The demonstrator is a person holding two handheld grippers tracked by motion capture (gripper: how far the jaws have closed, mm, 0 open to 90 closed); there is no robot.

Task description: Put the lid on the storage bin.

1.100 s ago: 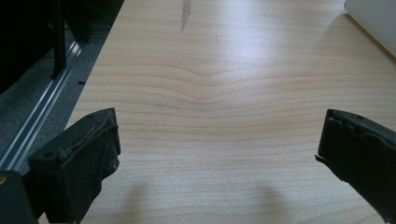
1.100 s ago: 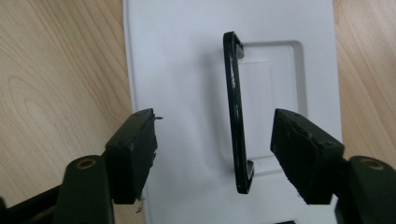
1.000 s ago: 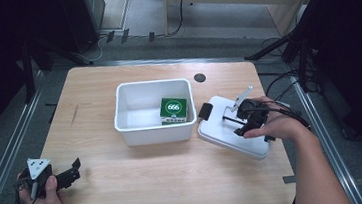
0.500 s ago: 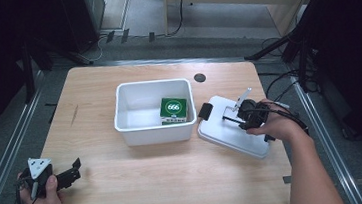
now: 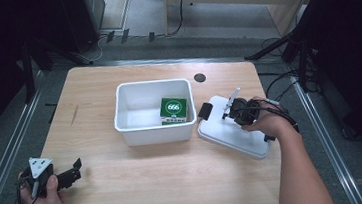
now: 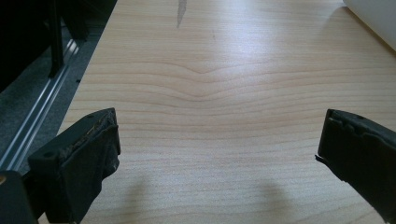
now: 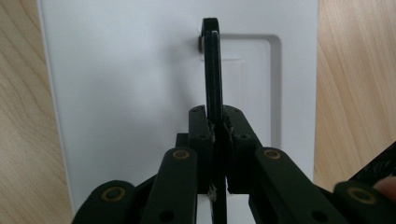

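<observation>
Now the right gripper (image 7: 215, 128) has its jaws pressed together on the thin black handle (image 7: 211, 70) that stands up from the white lid (image 5: 232, 132), which lies flat on the wooden table (image 5: 152, 185) just beside the white bin (image 5: 154, 112). A green box (image 5: 174, 110) marked 666 rests inside this bin, at its right side. The left gripper (image 6: 217, 154) hovers low over bare wood near the front left corner, jaws spread wide and holding nothing. I think the main danger is the narrow grip: the handle is slim, so if the lid is lifted, it may swing or slip out, and its edge may knock the bin.
</observation>
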